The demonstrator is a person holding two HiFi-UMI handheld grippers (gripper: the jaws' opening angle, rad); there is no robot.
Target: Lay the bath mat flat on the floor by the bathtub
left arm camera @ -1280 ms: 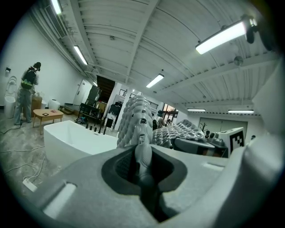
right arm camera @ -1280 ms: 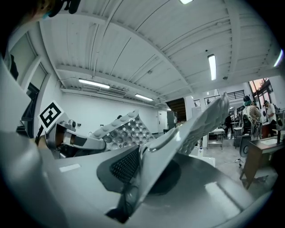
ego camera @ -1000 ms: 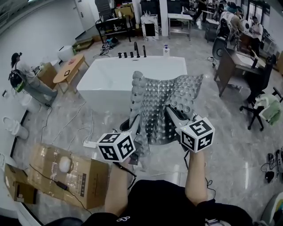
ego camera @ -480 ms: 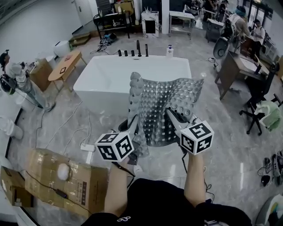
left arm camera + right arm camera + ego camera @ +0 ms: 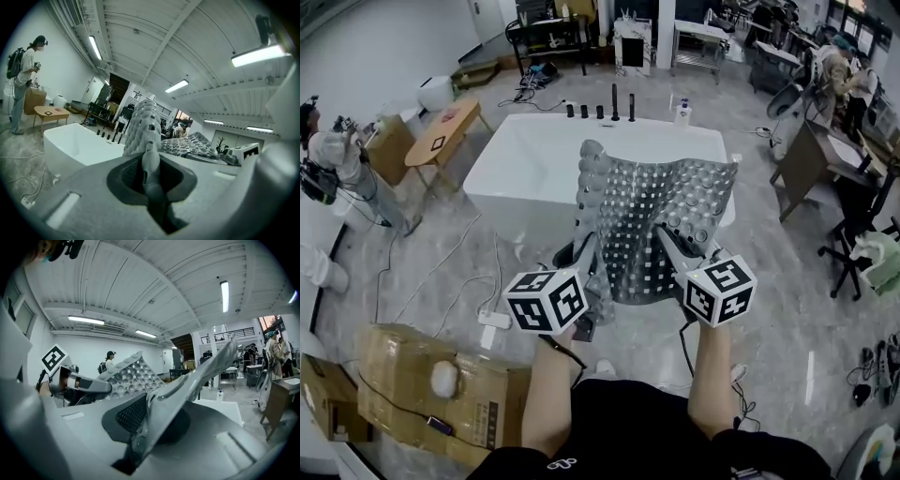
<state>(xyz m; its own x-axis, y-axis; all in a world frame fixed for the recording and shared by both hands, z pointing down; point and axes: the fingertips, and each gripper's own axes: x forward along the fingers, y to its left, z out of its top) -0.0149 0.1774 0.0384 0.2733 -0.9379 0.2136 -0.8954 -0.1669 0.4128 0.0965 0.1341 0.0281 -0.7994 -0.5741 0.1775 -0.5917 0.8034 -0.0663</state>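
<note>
Facing the raised bath mat (image 5: 661, 216) stands the bathtub (image 5: 534, 159), cardboard box (image 5: 403, 375) nearby.

Your bath mat (image 5: 647, 197) grey, dotted with round bumps and square holes; bathtub (image 5: 525, 159) plain white; floor (image 5: 787, 309) pale grey, veined; cardboard box (image 5: 403, 375) lower left brown.

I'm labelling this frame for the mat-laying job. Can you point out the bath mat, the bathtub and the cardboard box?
bath mat (image 5: 666, 211): head view, middle of the studded sheet.
bathtub (image 5: 525, 220): head view, its near outer wall.
cardboard box (image 5: 478, 394): head view, its flat top.
</note>
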